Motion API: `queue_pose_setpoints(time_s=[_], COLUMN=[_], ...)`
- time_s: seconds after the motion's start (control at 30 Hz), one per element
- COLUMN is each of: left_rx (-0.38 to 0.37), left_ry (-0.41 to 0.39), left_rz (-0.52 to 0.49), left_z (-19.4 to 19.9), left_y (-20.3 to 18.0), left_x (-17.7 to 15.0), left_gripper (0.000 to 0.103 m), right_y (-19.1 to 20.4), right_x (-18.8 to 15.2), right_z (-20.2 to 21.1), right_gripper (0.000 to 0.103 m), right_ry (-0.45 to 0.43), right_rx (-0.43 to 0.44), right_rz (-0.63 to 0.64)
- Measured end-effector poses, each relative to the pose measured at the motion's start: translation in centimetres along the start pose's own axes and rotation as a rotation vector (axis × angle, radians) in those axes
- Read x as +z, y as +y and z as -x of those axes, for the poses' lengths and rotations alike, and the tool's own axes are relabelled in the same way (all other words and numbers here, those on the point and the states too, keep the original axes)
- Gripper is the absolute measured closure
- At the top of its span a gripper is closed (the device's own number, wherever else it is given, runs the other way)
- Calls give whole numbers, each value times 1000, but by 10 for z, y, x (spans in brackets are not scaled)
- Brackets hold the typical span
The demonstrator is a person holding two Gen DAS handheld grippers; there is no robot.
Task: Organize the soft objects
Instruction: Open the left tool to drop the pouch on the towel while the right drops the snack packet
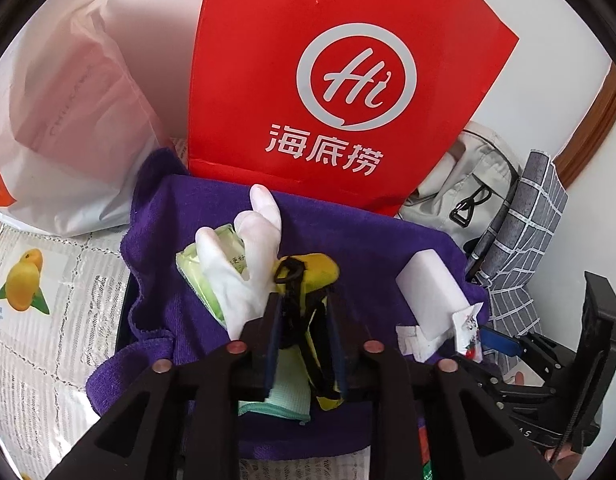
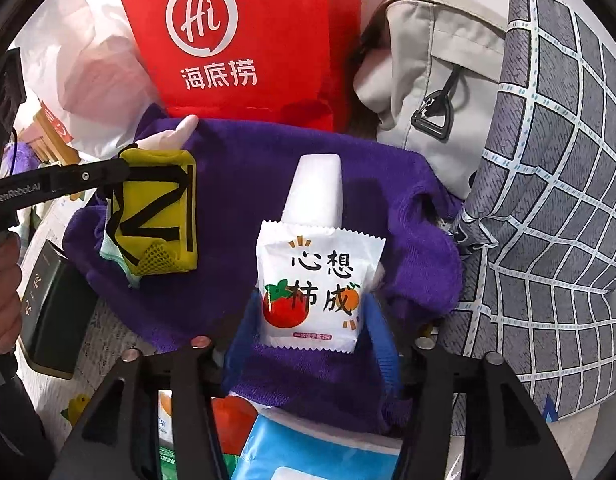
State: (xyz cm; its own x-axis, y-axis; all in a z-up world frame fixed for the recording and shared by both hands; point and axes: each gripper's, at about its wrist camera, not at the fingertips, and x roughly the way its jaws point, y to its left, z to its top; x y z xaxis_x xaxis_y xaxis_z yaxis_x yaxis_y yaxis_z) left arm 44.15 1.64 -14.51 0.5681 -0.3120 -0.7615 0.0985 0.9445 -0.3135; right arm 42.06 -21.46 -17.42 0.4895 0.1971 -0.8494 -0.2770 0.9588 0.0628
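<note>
A purple towel (image 1: 211, 216) (image 2: 267, 168) is spread out as the base. On it lie a white glove (image 1: 243, 248), a green tissue pack (image 1: 199, 268) and a white sponge block (image 1: 428, 292) (image 2: 318, 188). My left gripper (image 1: 301, 312) is shut on a yellow pouch with black straps (image 1: 312, 276) (image 2: 155, 216), held over the towel with a pale green cloth under it. My right gripper (image 2: 312, 308) is shut on a white sachet printed with persimmons (image 2: 314, 288) (image 1: 468, 332), just in front of the sponge.
A red paper bag (image 1: 328, 72) (image 2: 243, 40) stands behind the towel. A white plastic bag (image 1: 67, 112) is at the left, a grey backpack (image 2: 428, 92) and a checked grey cloth (image 2: 548, 200) at the right. A dark box (image 2: 51, 312) lies at the left, packets (image 2: 308, 448) below.
</note>
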Motion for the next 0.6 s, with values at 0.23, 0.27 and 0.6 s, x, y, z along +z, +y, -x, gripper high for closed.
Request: queue_pose_setpoints(time_s=[0.23, 0.27, 0.6], left_rx=[26, 30, 77], left_ry=[-6, -6, -94], left_rz=[-1, -6, -34], left_z=[10, 13, 66], left_y=[0, -1, -5], left_x=[3, 3, -3], left_gripper=[57, 55, 40], right_y=[3, 3, 39], right_x=[3, 3, -36], right_z=[7, 11, 66], right_gripper=[34, 34, 34], right_ry=[-34, -45, -129], right_rx=[-30, -31, 11], right_rz=[-12, -18, -12])
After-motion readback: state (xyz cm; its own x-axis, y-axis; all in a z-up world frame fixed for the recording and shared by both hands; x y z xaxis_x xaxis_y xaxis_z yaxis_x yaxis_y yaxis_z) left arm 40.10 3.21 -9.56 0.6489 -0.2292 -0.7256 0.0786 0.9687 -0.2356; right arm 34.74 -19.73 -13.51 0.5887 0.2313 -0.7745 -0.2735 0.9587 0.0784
